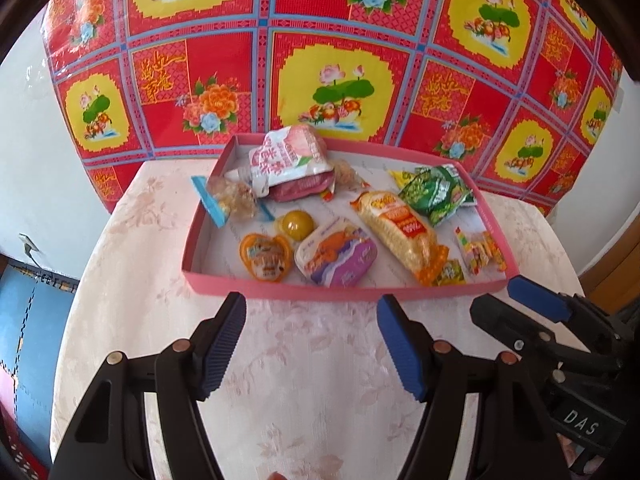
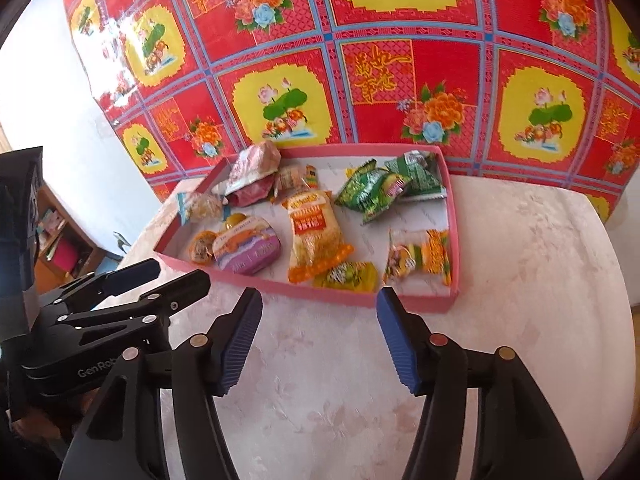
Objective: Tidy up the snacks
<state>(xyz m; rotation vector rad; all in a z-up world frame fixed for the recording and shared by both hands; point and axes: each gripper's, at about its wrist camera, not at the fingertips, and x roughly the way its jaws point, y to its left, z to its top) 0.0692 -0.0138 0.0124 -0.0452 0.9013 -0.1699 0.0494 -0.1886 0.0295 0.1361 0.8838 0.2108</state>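
Hovering over the pale floral tablecloth (image 1: 312, 380), the left gripper (image 1: 312, 344) has its jaws spread wide and empty, and the right gripper (image 2: 318, 336) beside it is likewise agape, holding nothing. Just ahead of both sets of fingertips sits the pink tray (image 1: 224, 280) filled with snacks: a purple-lidded jelly cup (image 1: 338, 258) nearest the left claw, a long orange-yellow noodle packet (image 2: 314, 232) in the middle, green pea bags (image 2: 374, 190) farther back toward the right.
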